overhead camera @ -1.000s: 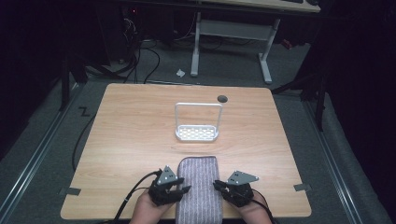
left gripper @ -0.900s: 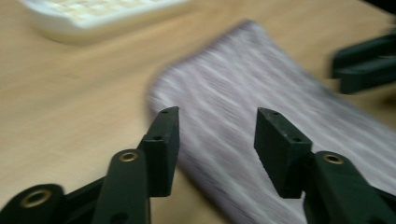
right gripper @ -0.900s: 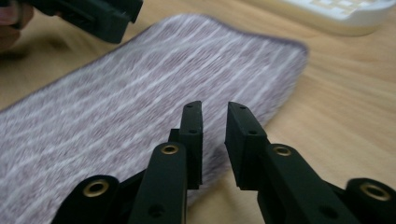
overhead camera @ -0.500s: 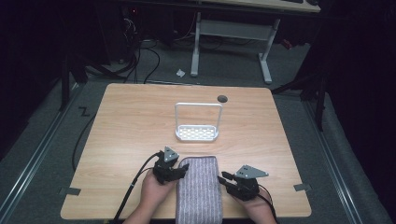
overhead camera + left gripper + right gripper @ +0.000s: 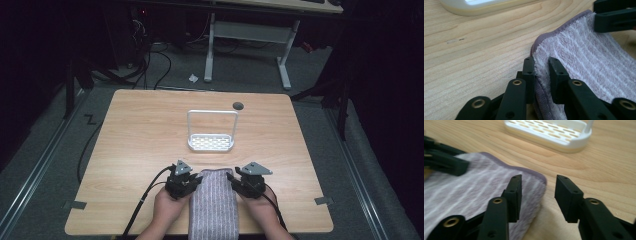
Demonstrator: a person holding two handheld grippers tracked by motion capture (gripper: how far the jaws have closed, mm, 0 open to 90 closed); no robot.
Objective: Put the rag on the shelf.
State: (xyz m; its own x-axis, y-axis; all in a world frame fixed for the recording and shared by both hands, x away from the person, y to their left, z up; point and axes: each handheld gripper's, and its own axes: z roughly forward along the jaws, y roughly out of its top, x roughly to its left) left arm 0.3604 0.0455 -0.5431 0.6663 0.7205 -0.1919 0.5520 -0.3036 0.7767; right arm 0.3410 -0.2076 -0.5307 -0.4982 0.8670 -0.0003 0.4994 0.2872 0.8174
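at the near edge of the light wooden table (image 5: pixel 140 135): 1 folded lilac striped towel (image 5: pixel 214 205), lying flat. left gripper (image 5: pixel 184 181) clamped on the towel's left far corner; right gripper (image 5: pixel 248 183) with jaws parted astride its right far corner. beyond, mid-table: 1 white perforated plastic tray with hoop handle (image 5: pixel 211 142), well apart.

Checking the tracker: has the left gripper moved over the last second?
Yes. The left gripper has moved up the table toward the white rack, along the towel's edge.
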